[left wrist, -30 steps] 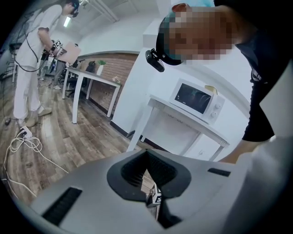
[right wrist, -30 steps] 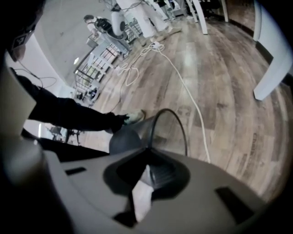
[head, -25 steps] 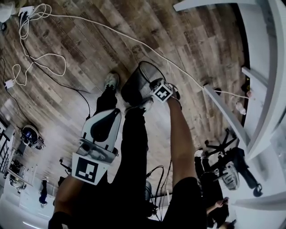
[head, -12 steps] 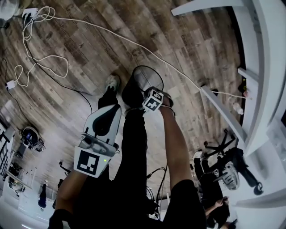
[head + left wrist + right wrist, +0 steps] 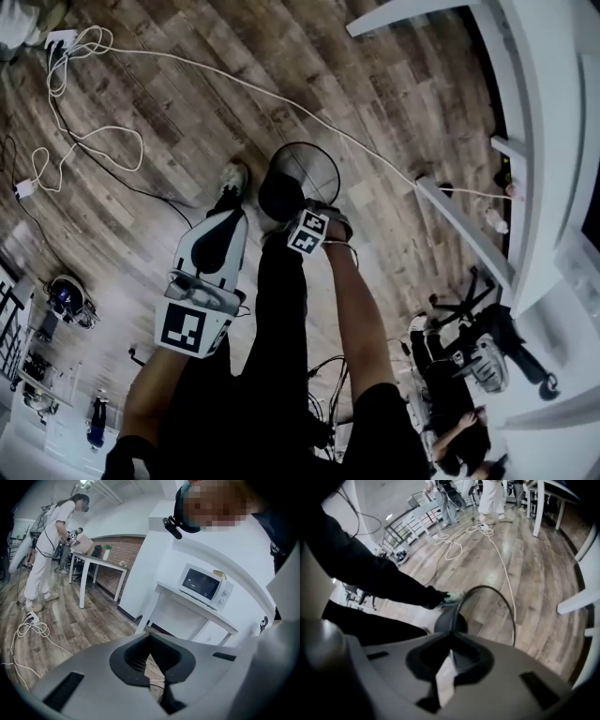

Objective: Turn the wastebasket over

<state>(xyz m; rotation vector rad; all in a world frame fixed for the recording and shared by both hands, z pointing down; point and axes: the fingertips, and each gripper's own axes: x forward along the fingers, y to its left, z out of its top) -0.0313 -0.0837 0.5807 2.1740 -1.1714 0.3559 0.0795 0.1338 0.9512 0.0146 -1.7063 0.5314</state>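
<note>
The black wire-mesh wastebasket [image 5: 281, 195] hangs tilted above the wooden floor, its round rim [image 5: 305, 173] and opening turned up toward the head view. My right gripper [image 5: 305, 217] points steeply down at its near edge. In the right gripper view the thin rim [image 5: 497, 592] arcs away from between the jaws of my right gripper [image 5: 452, 641], which are closing on it, and the dark base [image 5: 449, 620] sits just beyond. My left gripper [image 5: 225, 225] is held apart at the left, over a leg. In its own view the left gripper [image 5: 150, 638] is shut with nothing in it.
A white cable [image 5: 187, 56] runs across the floor from a power strip [image 5: 58, 37]. White table legs [image 5: 459, 225] stand at the right, an office chair [image 5: 487, 347] lower right. My shoe [image 5: 232, 176] is beside the basket. A microwave [image 5: 204, 584] and a person in white [image 5: 47, 550] are ahead.
My right gripper has moved left and risen with the wastebasket's rim in it. The basket has tipped so its opening faces the camera more. The left gripper has hardly moved.
</note>
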